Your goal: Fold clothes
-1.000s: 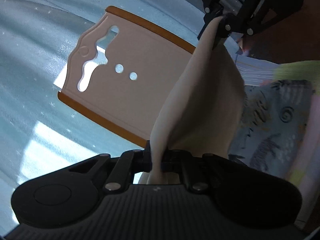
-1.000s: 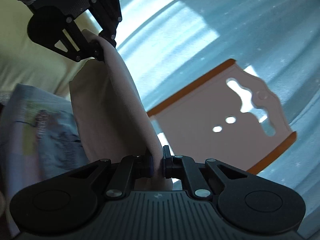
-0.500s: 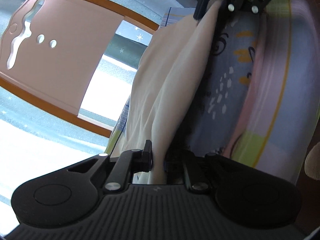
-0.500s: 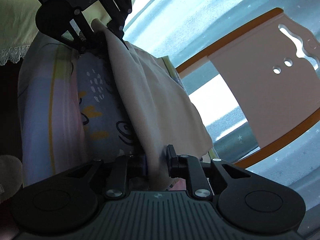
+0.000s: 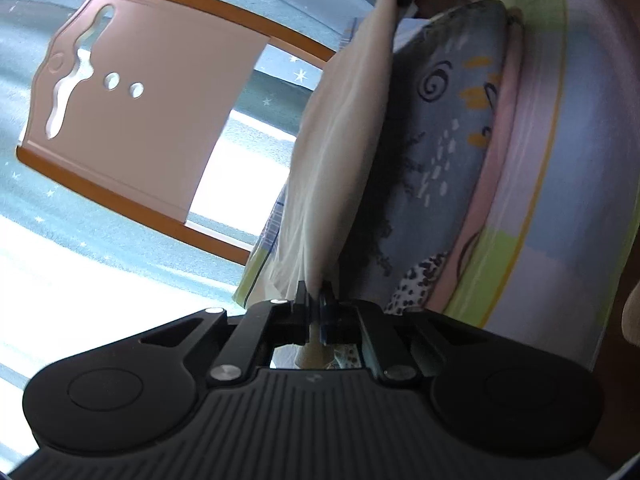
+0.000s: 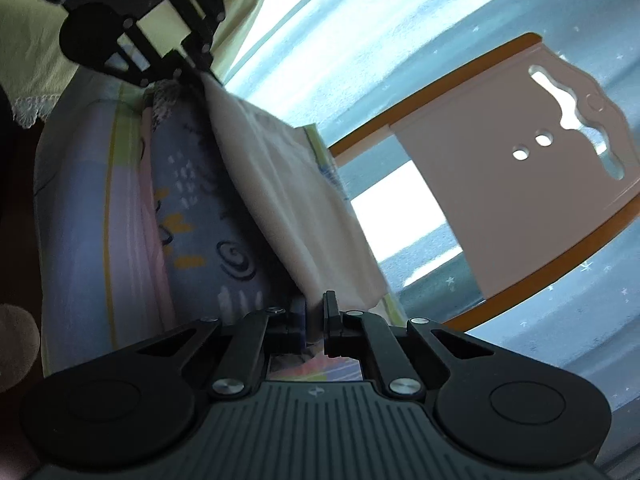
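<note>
Fig.: I hold the cream cloth stretched betw. both grippers. L gripper fingers pinched tight on one end; R gripper fingers pinched tight on the other. Cloth lies along the patterned pillow, touching it. Pink cutting board sits well apart from pillow, on starry sheet.

No readable words, numbers or brand names anywhere. Only a small embossed emblem — no letters made out — on the ribbed body of the left gripper and the right gripper. Printed cloth with swirls and dashes — drawings, not writing.
</note>
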